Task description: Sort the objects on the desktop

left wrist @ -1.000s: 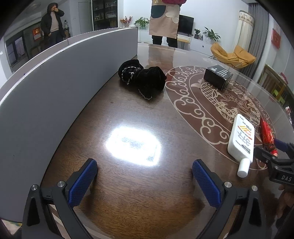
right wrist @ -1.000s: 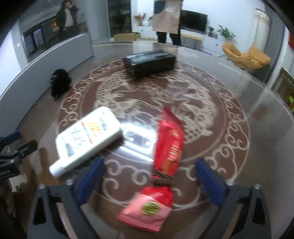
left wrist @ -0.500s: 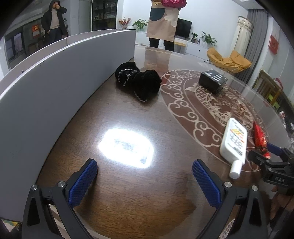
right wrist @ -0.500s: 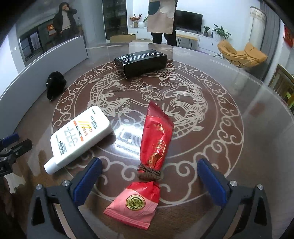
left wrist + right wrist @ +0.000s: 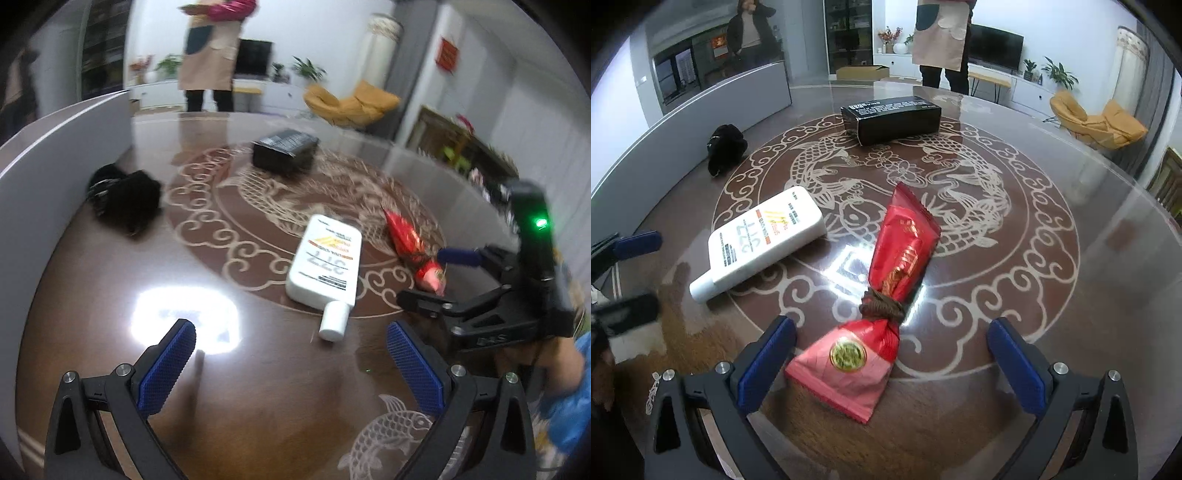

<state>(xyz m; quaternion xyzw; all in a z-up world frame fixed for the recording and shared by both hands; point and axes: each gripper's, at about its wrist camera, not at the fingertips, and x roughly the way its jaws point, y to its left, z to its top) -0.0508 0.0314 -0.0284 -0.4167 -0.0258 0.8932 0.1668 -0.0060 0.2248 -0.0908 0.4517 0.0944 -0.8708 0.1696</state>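
Between the right hand-held gripper's (image 5: 892, 363) spread, empty fingers lay the red packet (image 5: 882, 299), long axis pointing away; left hand-held gripper (image 5: 291, 363) open, farther.

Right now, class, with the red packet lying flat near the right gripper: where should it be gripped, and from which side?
Probably grip the red packet at its tied waist, the narrowest, firmest part. It lies flat on the table, flared end toward the open right gripper, so come from that near end, one finger on each side of the cord.
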